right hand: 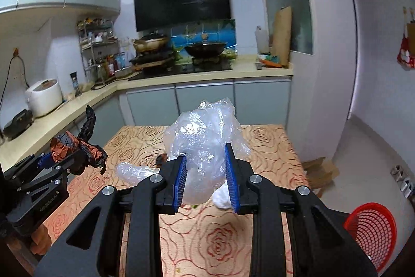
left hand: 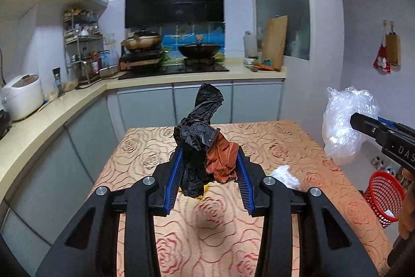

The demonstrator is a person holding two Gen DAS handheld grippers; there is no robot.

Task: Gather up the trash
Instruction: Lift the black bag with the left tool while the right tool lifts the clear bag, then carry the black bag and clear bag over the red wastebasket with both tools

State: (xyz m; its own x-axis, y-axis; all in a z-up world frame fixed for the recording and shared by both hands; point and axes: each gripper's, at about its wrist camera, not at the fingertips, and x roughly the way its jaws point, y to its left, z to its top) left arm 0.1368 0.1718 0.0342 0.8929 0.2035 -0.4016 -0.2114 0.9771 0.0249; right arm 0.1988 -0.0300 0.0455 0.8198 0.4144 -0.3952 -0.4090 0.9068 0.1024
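Observation:
My left gripper [left hand: 208, 162] is shut on a crumpled black and orange wrapper [left hand: 205, 144] and holds it above the rose-patterned table [left hand: 207, 225]. My right gripper [right hand: 206, 168] is shut on a clear plastic bag [right hand: 205, 142], also lifted off the table. The left wrist view shows the right gripper [left hand: 363, 126] with the clear bag [left hand: 342, 126] at the right edge. The right wrist view shows the left gripper [right hand: 59, 160] with the wrapper [right hand: 77, 147] at the left. A red mesh basket [right hand: 373, 230] stands on the floor right of the table.
A white crumpled tissue [left hand: 285, 175] and another clear plastic piece [right hand: 135, 171] lie on the table. Behind it runs a kitchen counter [left hand: 52, 116] with a rice cooker [left hand: 22, 95], a stove with pans [left hand: 199, 49] and a spice rack. Flattened cardboard [right hand: 319, 173] lies on the floor.

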